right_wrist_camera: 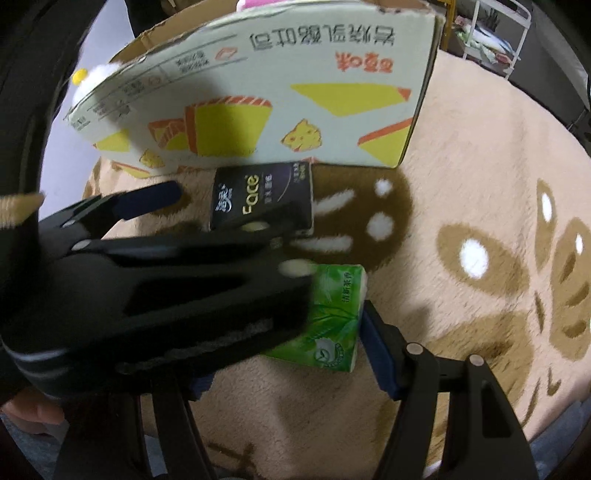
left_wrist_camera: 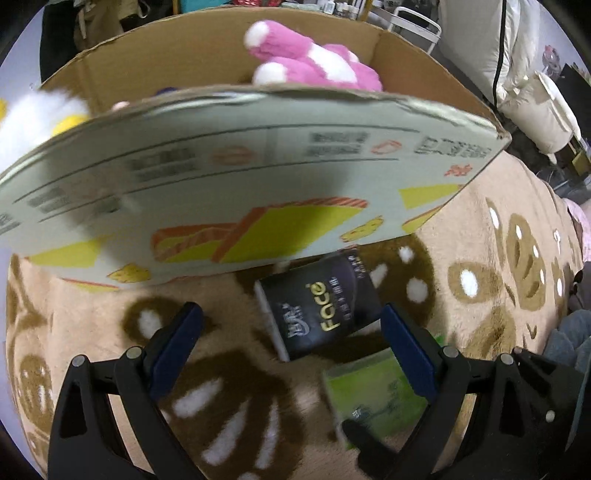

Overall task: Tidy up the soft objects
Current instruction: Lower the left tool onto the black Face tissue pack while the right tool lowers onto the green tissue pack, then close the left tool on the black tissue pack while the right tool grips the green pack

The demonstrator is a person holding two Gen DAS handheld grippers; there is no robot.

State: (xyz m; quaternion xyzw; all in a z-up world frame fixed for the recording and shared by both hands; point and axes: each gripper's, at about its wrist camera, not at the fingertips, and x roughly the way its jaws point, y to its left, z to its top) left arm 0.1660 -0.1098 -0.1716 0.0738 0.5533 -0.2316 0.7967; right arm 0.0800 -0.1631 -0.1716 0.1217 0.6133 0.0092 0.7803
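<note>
A black tissue pack marked "Face" (left_wrist_camera: 321, 314) lies on the plush rug in front of a cardboard box (left_wrist_camera: 258, 177). A green tissue pack (left_wrist_camera: 373, 398) lies just nearer. My left gripper (left_wrist_camera: 291, 325) is open, its blue-padded fingers wide around the black pack. In the right wrist view the left gripper (right_wrist_camera: 236, 199) crosses the frame over the black pack (right_wrist_camera: 258, 199). My right gripper (right_wrist_camera: 291, 362) is open around the green pack (right_wrist_camera: 328, 321). A pink and white plush toy (left_wrist_camera: 314, 59) and a white and yellow plush toy (left_wrist_camera: 40, 114) sit in the box.
The beige rug with brown and white patterns (left_wrist_camera: 480, 266) covers the floor. White cushions (left_wrist_camera: 532, 96) and a white wire rack (left_wrist_camera: 413, 26) stand behind the box at the right. A dark pant leg (left_wrist_camera: 569, 339) is at the right edge.
</note>
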